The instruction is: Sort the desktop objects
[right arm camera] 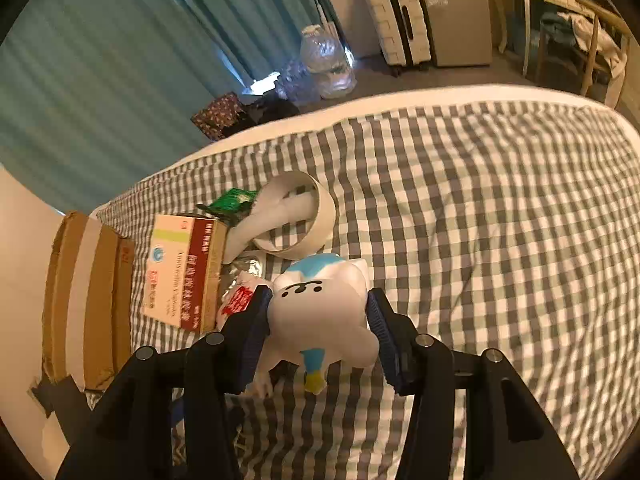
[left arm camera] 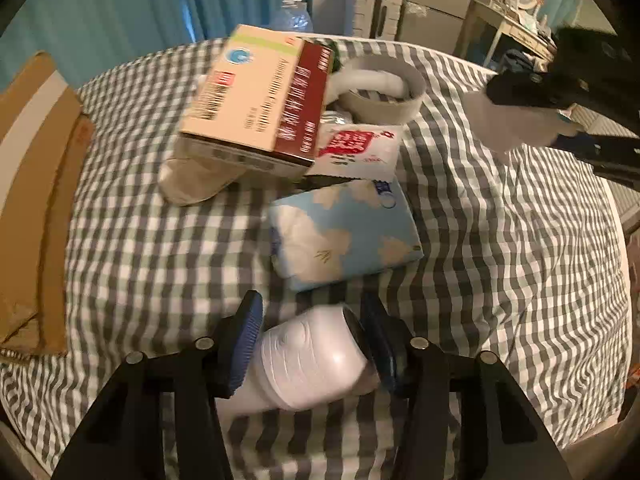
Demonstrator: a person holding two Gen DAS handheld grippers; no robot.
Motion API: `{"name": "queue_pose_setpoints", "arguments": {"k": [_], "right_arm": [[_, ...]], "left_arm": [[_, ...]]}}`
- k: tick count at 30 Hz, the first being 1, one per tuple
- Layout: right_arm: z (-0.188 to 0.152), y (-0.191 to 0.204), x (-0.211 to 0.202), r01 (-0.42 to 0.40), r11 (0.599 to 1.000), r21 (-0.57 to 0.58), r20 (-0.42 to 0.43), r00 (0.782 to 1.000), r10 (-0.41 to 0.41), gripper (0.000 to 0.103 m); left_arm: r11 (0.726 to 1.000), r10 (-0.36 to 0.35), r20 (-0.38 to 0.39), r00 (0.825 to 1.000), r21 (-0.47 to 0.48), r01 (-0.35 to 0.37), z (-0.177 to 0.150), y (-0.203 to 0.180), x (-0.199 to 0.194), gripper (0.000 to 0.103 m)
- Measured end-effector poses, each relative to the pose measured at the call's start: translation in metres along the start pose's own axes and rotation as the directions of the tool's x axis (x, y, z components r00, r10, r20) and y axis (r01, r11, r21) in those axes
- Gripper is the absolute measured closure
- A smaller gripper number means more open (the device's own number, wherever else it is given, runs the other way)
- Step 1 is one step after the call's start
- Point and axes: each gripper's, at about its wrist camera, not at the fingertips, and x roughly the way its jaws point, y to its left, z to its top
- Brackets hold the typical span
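My left gripper (left arm camera: 312, 344) was clenched on a white plastic bottle (left arm camera: 316, 364), the blue pads (left arm camera: 244, 344) pressing its sides while it lay crosswise between them, dark cap end toward the right pad. My right gripper (right arm camera: 318, 324) was clamped on a white cat figurine (right arm camera: 324, 312) with blue markings, a printed face, and a blue-and-yellow tail hanging toward the camera.

I judged the bottle the likelier to go wrong: its smooth, rounded, glossy body could roll or slip out of the pads if I tilted the wrist. The figurine's lumpy shape gave the pads little flat surface, so it could twist out of the grip.

Both pieces looked lifted just above the grey-and-white checked bedcover (left arm camera: 500, 260). Beyond the bottle lay a blue tissue pack (left arm camera: 344, 236) with cloud print, then a red-and-white sachet (left arm camera: 356, 146), a cream-and-maroon medicine box (left arm camera: 256, 100) propped on something pale, and a white ring-shaped holder (left arm camera: 384, 92). A cardboard box (left arm camera: 36, 184) sat at the left edge; swinging either load low could knock that leaning medicine box over.
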Motion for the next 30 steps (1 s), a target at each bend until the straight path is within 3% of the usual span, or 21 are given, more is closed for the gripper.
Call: {"name": "queue_pose_setpoints", "arguments": {"k": [2, 9, 10, 12, 13, 14, 17, 24, 26, 30], "right_arm": [[-0.001, 0.005, -0.007, -0.005, 1.000, -0.015, 0.007, 1.000, 0.005, 0.054], [-0.009, 0.023, -0.027, -0.001, 0.999, -0.037, 0.018, 1.000, 0.002, 0.054], [-0.009, 0.023, -0.029, 0.001, 0.999, -0.039, 0.020, 1.000, 0.000, 0.054], [-0.012, 0.027, -0.033, 0.010, 0.999, -0.050, 0.028, 1.000, -0.009, 0.054], [-0.014, 0.029, -0.036, 0.020, 0.998, -0.058, 0.032, 0.999, -0.018, 0.054], [-0.015, 0.029, -0.037, 0.025, 0.998, -0.060, 0.034, 0.999, -0.023, 0.054], [-0.018, 0.029, -0.038, 0.032, 0.998, -0.056, 0.032, 0.999, -0.030, 0.054], [-0.022, 0.034, -0.035, 0.074, 0.994, -0.080, 0.030, 0.997, -0.072, 0.054], [-0.021, 0.034, -0.033, 0.077, 0.993, -0.086, 0.028, 0.997, -0.074, 0.054], [-0.021, 0.034, -0.027, 0.079, 0.993, -0.089, 0.021, 0.997, -0.077, 0.054]], "left_arm": [[1.000, -0.008, 0.007, 1.000, -0.009, 0.008, -0.003, 0.002, -0.012, 0.091], [1.000, -0.008, -0.017, 1.000, 0.016, 0.008, -0.011, 0.002, -0.028, 0.091], [0.999, -0.030, -0.046, 0.998, 0.027, 0.031, -0.014, 0.003, -0.027, 0.084], [0.998, -0.031, -0.064, 0.997, 0.060, 0.035, -0.022, 0.005, -0.027, 0.055], [0.996, -0.017, -0.050, 0.999, 0.086, 0.021, -0.024, 0.005, -0.032, 0.029], [0.994, -0.028, -0.037, 0.999, 0.102, 0.032, -0.026, 0.004, -0.035, 0.020], [0.993, -0.052, -0.050, 0.997, 0.101, 0.057, -0.024, 0.004, -0.038, 0.020], [0.999, -0.032, -0.111, 0.993, -0.032, 0.028, -0.027, 0.017, -0.017, 0.012], [0.997, -0.035, -0.131, 0.991, -0.068, 0.026, -0.028, 0.020, -0.011, 0.003], [0.991, -0.055, -0.167, 0.984, -0.129, 0.034, -0.029, 0.026, -0.001, 0.003]]}}
